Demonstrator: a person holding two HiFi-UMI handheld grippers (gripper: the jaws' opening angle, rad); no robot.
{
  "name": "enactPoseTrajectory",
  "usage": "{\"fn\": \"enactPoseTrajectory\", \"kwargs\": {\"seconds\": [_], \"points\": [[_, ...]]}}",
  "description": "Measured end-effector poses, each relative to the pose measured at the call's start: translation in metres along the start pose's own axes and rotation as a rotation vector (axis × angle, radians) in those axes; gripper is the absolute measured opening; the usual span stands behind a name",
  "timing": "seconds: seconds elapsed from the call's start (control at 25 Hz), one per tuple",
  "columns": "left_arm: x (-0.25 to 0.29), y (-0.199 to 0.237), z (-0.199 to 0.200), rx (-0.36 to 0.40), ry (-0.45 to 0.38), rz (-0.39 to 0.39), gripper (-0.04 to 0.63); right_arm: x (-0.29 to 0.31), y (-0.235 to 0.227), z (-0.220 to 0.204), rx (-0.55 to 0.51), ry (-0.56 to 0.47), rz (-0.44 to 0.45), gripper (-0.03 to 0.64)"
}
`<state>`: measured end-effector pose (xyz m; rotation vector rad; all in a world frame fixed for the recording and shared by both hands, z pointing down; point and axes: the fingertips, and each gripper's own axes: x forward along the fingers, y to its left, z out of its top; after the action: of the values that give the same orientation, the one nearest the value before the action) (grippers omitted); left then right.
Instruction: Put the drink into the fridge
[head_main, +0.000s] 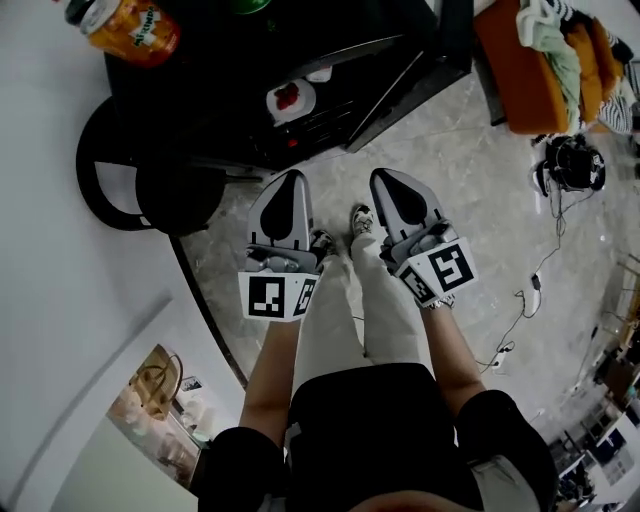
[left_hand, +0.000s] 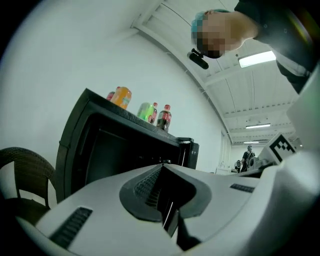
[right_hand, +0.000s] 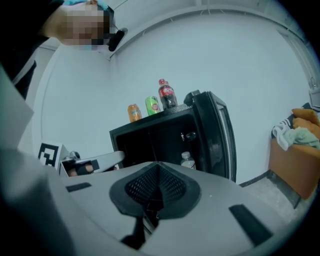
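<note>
1. Head view: I'm looking steeply down, and the left gripper (head_main: 291, 180) and right gripper (head_main: 386, 176) are hanging side by side over the person's legs. Both are pointing toward the black fridge (head_main: 200, 85), whose door (head_main: 410, 75) is standing open. An orange bottle (head_main: 130, 30) is sitting on the fridge top at the far left corner, well apart from both sets of fingers. A dark round chair (head_main: 140, 190) is standing just beside the fridge.

2. Left gripper view: the fingers are pressing flat together, with nothing between them. Beyond the tips I'm seeing the fridge (left_hand: 115, 150). On its top the orange bottle (left_hand: 122, 97), a green bottle (left_hand: 145, 111) and a cola bottle (left_hand: 164, 118) are standing upright in a row. All three drinks are sitting above and beyond the tips, touching neither finger. The chair (left_hand: 22, 165) is showing at the left edge.

3. Right gripper view: these fingers are also pressing together on nothing. The fridge (right_hand: 150, 137) is gaping open, with the door (right_hand: 217, 135) swung to the right. The orange bottle (right_hand: 133, 113), green bottle (right_hand: 152, 106) and cola bottle (right_hand: 167, 95) are standing on top, well above the tips. A clear bottle (right_hand: 188, 160) is standing inside, near the door side. The left gripper (right_hand: 119, 157) is reaching in from the left, and an orange box (right_hand: 297, 165) is sitting at the far right.
</note>
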<state>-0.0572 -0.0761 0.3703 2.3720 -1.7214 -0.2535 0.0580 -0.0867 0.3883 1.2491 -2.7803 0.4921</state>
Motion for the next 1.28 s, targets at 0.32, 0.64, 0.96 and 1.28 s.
{"fn": "enactPoseTrajectory", "kwargs": {"seconds": [0.32, 0.64, 0.96, 1.28], "points": [[-0.017, -0.024, 0.055, 0.028, 0.026, -0.059, 0.011, -0.008, 0.044, 0.054, -0.036, -0.009, 0.053, 0.003], [-0.045, -0.040, 0.134, 0.057, -0.023, -0.060, 0.009, -0.030, 0.097, 0.116, -0.016, -0.082, 0.083, 0.003], [-0.066, -0.058, 0.193, 0.125, -0.073, -0.054, 0.009, -0.045, 0.126, 0.186, -0.096, -0.184, 0.111, 0.003], [-0.087, -0.062, 0.213, 0.153, -0.094, -0.028, 0.009, -0.053, 0.136, 0.216, -0.153, -0.233, 0.128, 0.003]]}}
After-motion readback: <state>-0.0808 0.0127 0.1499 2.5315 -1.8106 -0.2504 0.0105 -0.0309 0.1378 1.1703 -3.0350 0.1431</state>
